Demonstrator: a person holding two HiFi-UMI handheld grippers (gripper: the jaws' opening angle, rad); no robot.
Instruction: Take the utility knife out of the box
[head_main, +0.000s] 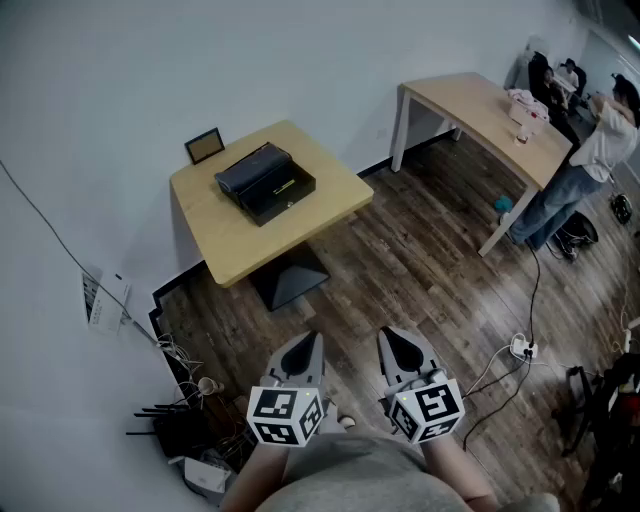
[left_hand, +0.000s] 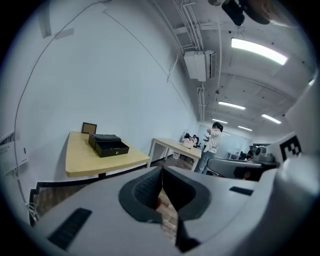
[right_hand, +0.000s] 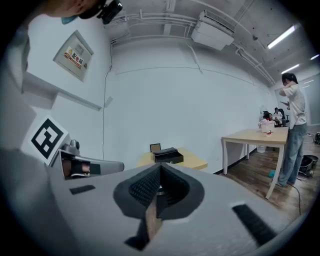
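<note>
Left gripper (head_main: 311, 340): clenched. In the left gripper view (left_hand: 161, 174) the two dark pads meet at the tips with nothing between them. It is held low, close to the operator's body, pointing slightly downward. Its marker cube (head_main: 287, 415) faces the head camera.

Right gripper (head_main: 386, 336): clenched. In the right gripper view (right_hand: 160, 170) the pads meet along their edge and grasp nothing. It sits just beside the left gripper, parallel to it and also tilted slightly down.

Box (head_main: 265, 182): black, resting on the small table (head_main: 240, 245) near its back edge, well apart from both grippers. The lid (head_main: 252, 168) is folded back toward the wall, leaving the tray exposed. A small yellowish item (head_main: 286, 186) lies in the tray. At this range it cannot be identified, so the knife cannot be confirmed by sight. Both gripper views show the box ahead, centred above the jaws in the right gripper view (right_hand: 168, 155) and off to the left in the left gripper view (left_hand: 107, 145).

Surroundings: a dark frame (head_main: 205, 146) stands upright behind the box, against the wall. A long table (head_main: 470, 100) stands to the right, with a person (head_main: 590, 160) at its far end. The floor (head_main: 420, 270) is dark wood. Cables (head_main: 175, 420) lie in the corner at lower left.
</note>
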